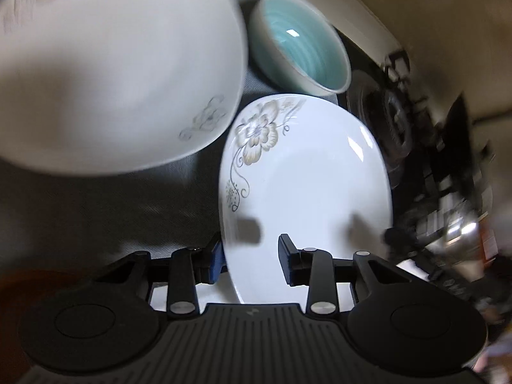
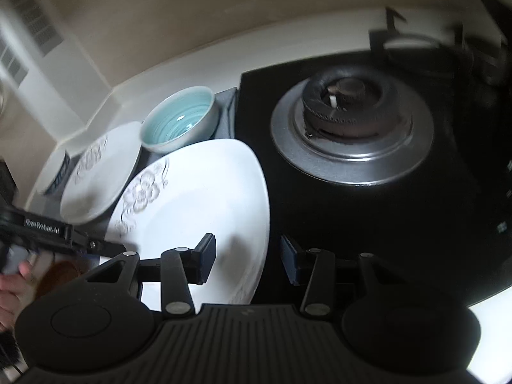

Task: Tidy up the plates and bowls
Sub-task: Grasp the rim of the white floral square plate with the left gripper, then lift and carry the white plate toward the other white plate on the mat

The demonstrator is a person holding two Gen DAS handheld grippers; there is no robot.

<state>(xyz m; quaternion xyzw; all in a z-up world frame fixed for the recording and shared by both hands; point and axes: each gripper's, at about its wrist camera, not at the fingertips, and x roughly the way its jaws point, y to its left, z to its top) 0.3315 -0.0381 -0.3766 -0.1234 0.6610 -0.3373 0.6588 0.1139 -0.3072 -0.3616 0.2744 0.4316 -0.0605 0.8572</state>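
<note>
both grippers (image 1: pixel 249 251) (image 2: pixel 246 262) astride plate rim (image 1: pixel 307 185)

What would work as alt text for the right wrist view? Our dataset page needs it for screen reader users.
The right gripper straddles the right rim of a large white floral plate, jaws apart on either side of the edge. Behind it sit a smaller floral plate and a teal-lined bowl; a gas burner on a black stovetop fills the right.
</note>
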